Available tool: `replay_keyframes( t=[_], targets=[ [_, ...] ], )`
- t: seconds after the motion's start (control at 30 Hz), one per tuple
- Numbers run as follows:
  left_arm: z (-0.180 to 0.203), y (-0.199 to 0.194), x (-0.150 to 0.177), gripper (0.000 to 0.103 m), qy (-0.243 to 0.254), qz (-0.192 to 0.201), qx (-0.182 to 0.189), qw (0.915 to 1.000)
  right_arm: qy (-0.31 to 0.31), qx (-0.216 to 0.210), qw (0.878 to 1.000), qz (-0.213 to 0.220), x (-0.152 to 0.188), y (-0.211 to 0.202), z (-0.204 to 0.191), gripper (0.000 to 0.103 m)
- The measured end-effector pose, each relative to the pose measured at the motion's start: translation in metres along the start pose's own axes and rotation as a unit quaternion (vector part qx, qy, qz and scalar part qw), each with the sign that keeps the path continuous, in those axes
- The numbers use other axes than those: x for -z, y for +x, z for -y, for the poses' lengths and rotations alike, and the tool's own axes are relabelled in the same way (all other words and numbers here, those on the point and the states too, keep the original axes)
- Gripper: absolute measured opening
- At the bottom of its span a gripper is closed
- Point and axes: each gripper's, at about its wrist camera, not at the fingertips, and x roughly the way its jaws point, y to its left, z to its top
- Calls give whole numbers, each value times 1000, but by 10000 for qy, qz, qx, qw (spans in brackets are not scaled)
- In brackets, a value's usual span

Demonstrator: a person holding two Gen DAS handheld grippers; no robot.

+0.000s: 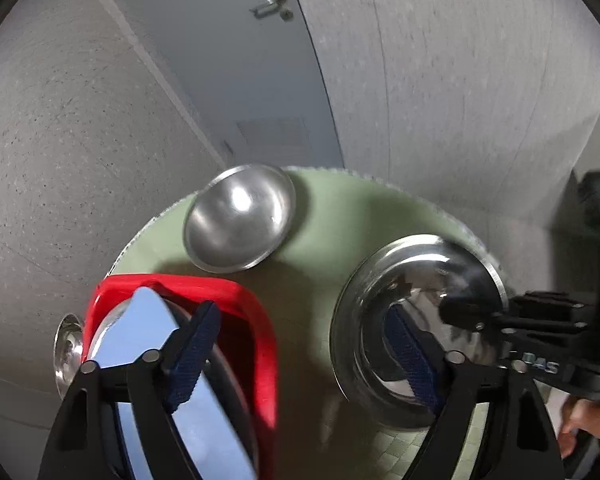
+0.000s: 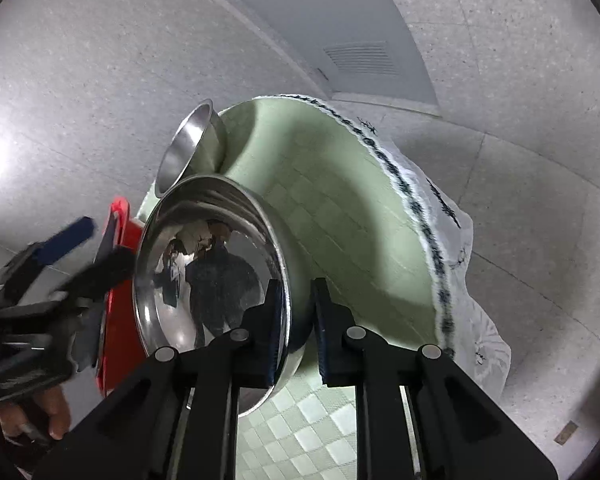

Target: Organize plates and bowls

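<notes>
A stack of shiny steel bowls (image 2: 204, 276) stands on a round table with a green checked cloth (image 2: 340, 200). My right gripper (image 2: 296, 320) straddles the stack's rim, one finger inside and one outside, with a small gap still showing. The stack also shows in the left wrist view (image 1: 412, 320), with the right gripper (image 1: 460, 312) at its right rim. My left gripper (image 1: 300, 352) is open wide above the cloth, between a red rack (image 1: 260, 320) holding upright steel plates (image 1: 156, 344) and the bowl stack. A single steel bowl (image 1: 240, 224) sits at the table's far side.
The table's cloth hangs over the edge in white folds (image 2: 460, 240). Speckled grey floor (image 2: 520, 140) surrounds the table. A door with a vent (image 1: 276, 136) is behind. A small steel dish (image 1: 66, 352) shows left of the red rack.
</notes>
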Motion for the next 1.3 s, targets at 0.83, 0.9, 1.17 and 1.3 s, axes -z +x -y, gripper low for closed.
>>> replay_keyframes(
  t=[0.83,0.9,1.17,1.3],
  targets=[
    [-67,-73,2,13,131,1274,1338,9827,-388,55,9914,1252,-9,-87,-90,14],
    [-106,-84,16,13,16,1470,1408,9791,-585,204,9888,1355,-10,-87,-127,14],
    [-272,-84,82,14,-671,1622,1305,9758,-1293,422,9826,1266,-13,-14,-287,14],
    [-342,-74,114,14,-1100,1382,1204,9769,-1637,446,9822,802,-18,52,-351,14]
  ],
)
